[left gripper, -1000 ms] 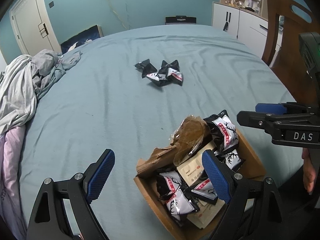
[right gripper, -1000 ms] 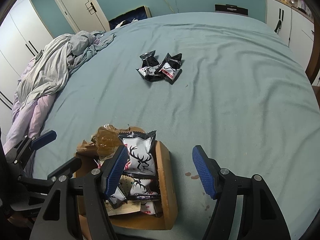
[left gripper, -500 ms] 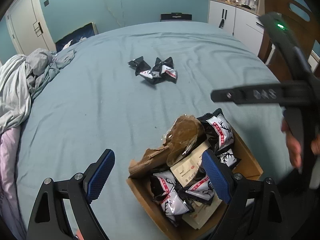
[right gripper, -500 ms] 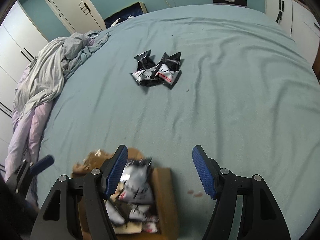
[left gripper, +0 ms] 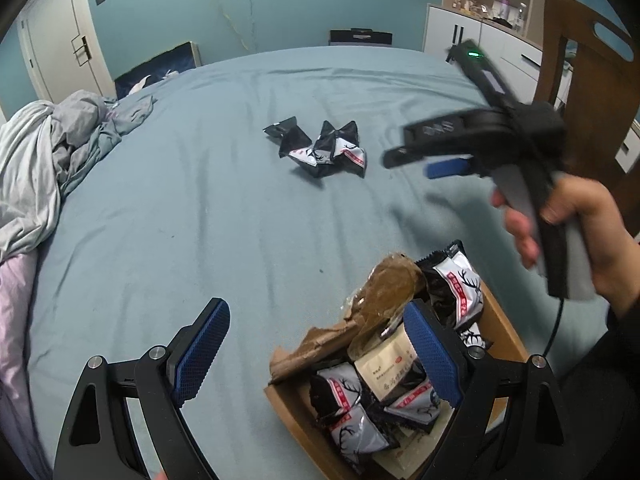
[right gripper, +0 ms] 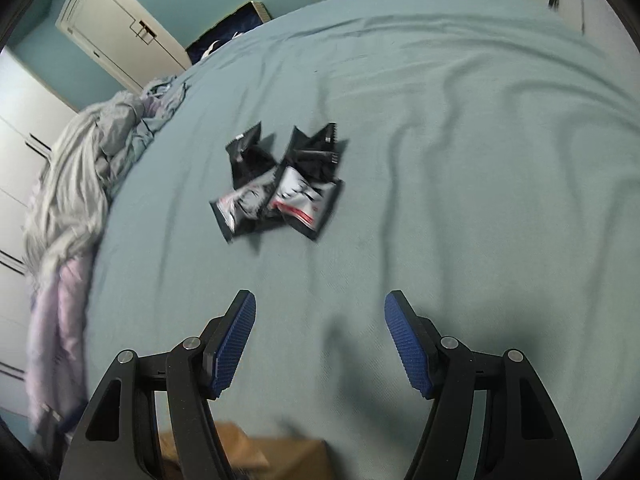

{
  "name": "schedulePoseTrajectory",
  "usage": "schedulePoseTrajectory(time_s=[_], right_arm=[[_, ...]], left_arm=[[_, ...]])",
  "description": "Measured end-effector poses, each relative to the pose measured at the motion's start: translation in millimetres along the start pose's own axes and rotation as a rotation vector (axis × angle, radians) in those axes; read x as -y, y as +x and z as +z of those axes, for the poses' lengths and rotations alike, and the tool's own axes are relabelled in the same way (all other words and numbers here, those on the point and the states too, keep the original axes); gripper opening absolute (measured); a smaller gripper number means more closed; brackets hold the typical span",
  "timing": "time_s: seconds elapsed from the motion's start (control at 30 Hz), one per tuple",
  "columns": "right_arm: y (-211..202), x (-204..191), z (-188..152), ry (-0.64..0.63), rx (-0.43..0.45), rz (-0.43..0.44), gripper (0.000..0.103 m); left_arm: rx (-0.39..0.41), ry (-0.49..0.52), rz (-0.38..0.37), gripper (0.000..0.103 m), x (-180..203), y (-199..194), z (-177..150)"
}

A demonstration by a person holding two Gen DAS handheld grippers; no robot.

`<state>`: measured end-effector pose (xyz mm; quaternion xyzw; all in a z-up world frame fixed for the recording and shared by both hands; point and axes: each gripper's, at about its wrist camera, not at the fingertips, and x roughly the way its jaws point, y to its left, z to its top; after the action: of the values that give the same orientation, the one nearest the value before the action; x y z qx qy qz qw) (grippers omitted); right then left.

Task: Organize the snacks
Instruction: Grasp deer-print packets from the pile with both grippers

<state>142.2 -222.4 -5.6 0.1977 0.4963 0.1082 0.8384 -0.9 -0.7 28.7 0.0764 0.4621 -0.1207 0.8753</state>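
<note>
Cardboard box [left gripper: 506,334] of packets, three loose packets [right gripper: 280,188] beyond, both tongs [left gripper: 316,354] [right gripper: 320,340] wide, empty.

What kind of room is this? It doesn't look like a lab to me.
Most likely a home bedroom: a wide bed under a blue-green sheet, rumpled bedding heaped along its edge, and white cabinets and a door by the teal walls.

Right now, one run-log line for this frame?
right gripper: open, empty, facing loose snack packets on bed | left gripper: open, over box of packets
</note>
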Motion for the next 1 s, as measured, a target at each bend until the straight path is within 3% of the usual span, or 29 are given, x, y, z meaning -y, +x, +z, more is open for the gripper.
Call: schedulePoseTrajectory(time_s=[0.27, 0.57, 0.63, 0.7, 0.9, 1.0], right_arm=[[50.7, -19.2, 34.2, -0.143, 0.020, -0.075, 0.066], [101.3, -42.9, 40.0, -0.268, 0.015, -0.169, 0.064], [100.4, -43.0, 36.4, -0.269, 0.046, -0.163, 0.040], [97.2, -42.6, 33.9, -0.265, 0.055, -0.169, 0.028], [63.6, -29.9, 23.2, -0.152, 0.068, -0.015, 0.025], [30.4, -18.4, 11.2, -0.063, 0.113, 0.073, 0.025]], left_arm=[[0.031, -0.065, -0.081, 0.090, -10.1, -3.8, 11.2], [0.034, -0.129, -0.083, 0.090, -21.4, 4.0, 14.9], [0.041, -0.133, -0.067, 0.090, -22.7, 6.8, 16.1], [0.062, -0.132, -0.042, 0.090, -23.6, 7.4, 18.2], [0.104, -0.093, 0.042, 0.090, -29.3, 9.8, 44.2], [0.075, -0.096, 0.028, 0.102, -30.9, 28.6, 77.9]])
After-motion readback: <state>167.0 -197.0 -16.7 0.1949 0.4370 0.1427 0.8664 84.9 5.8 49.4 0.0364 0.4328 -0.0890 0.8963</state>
